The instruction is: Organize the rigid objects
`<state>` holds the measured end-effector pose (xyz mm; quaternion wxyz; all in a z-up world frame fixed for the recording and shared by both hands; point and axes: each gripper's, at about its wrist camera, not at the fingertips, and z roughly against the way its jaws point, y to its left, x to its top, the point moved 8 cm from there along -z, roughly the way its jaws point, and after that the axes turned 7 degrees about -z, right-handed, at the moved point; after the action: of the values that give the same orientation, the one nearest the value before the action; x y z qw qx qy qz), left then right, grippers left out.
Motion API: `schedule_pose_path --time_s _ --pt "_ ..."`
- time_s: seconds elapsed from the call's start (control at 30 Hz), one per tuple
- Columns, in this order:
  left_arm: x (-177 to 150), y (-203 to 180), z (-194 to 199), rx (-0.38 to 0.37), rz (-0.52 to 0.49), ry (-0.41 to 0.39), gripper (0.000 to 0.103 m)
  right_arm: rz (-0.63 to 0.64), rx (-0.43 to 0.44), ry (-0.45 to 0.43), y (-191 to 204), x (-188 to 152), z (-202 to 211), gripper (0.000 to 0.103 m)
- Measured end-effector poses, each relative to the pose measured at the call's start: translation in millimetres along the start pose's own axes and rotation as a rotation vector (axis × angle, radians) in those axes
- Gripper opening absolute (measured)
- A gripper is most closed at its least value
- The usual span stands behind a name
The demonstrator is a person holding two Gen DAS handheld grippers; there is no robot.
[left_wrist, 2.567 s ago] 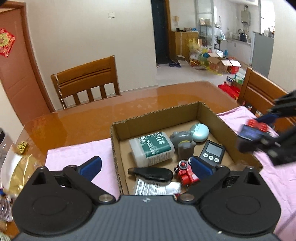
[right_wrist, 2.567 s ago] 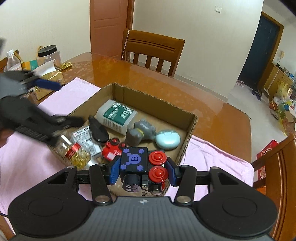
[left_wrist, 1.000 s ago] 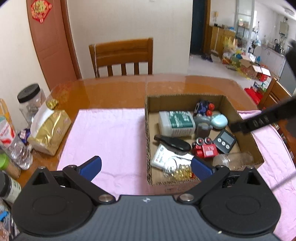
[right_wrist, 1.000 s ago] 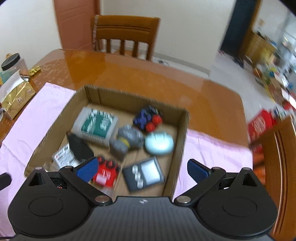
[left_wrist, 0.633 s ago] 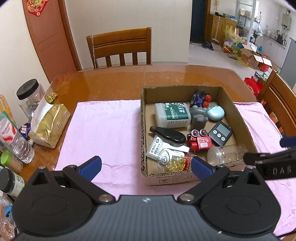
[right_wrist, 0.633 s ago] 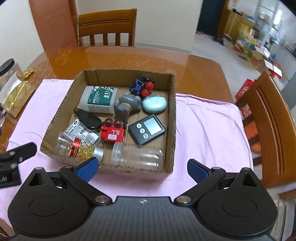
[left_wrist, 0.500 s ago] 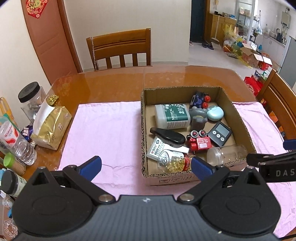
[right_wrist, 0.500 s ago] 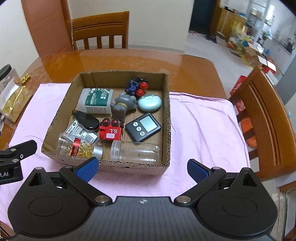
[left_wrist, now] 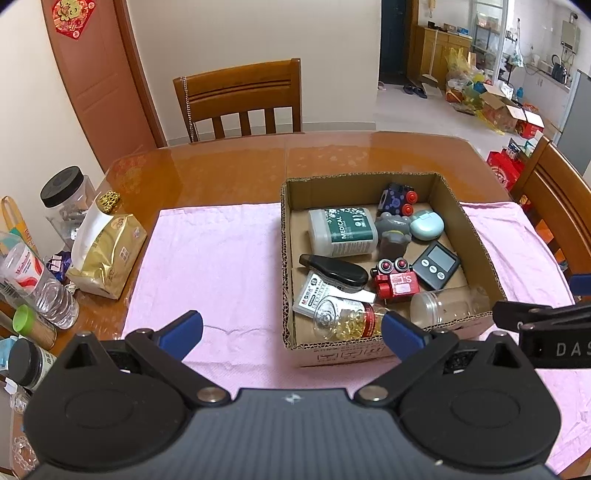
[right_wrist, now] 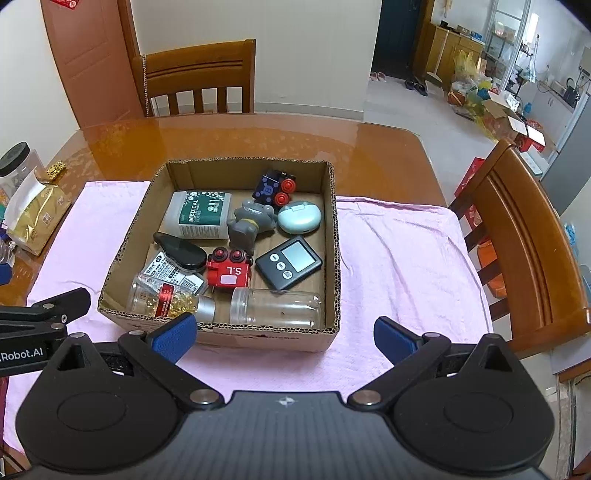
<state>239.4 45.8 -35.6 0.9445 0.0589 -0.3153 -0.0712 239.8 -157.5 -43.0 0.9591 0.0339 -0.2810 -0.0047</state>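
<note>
Resting on the pink cloth [right_wrist: 399, 258], the cardboard box [right_wrist: 330, 236] is seen just ahead of both claws. The left gripper [left_wrist: 291, 330] and right gripper [right_wrist: 284, 332] are held wide open and empty, short of the box's near edge.

I'm over a glossy orange-brown wooden table [left_wrist: 229, 166], pink cloth [left_wrist: 221, 266] across its near half. Wooden chair [left_wrist: 240, 99] at the far side against a cream wall [left_wrist: 240, 33], second chair [right_wrist: 524, 236] on the right. Brown door [left_wrist: 92, 66] far left. Dark doorway [right_wrist: 391, 33] and tiled floor [right_wrist: 424, 114] far right, daylight there.
</note>
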Motion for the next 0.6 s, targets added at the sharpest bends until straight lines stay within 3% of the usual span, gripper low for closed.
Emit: schedule_pose_path --time_s 0.6 --pt "0.1 -2.0 4.4 0.009 0.001 -0.002 0.102 0.004 -0.003 -0.012 0.5 0.2 4.4 0.103"
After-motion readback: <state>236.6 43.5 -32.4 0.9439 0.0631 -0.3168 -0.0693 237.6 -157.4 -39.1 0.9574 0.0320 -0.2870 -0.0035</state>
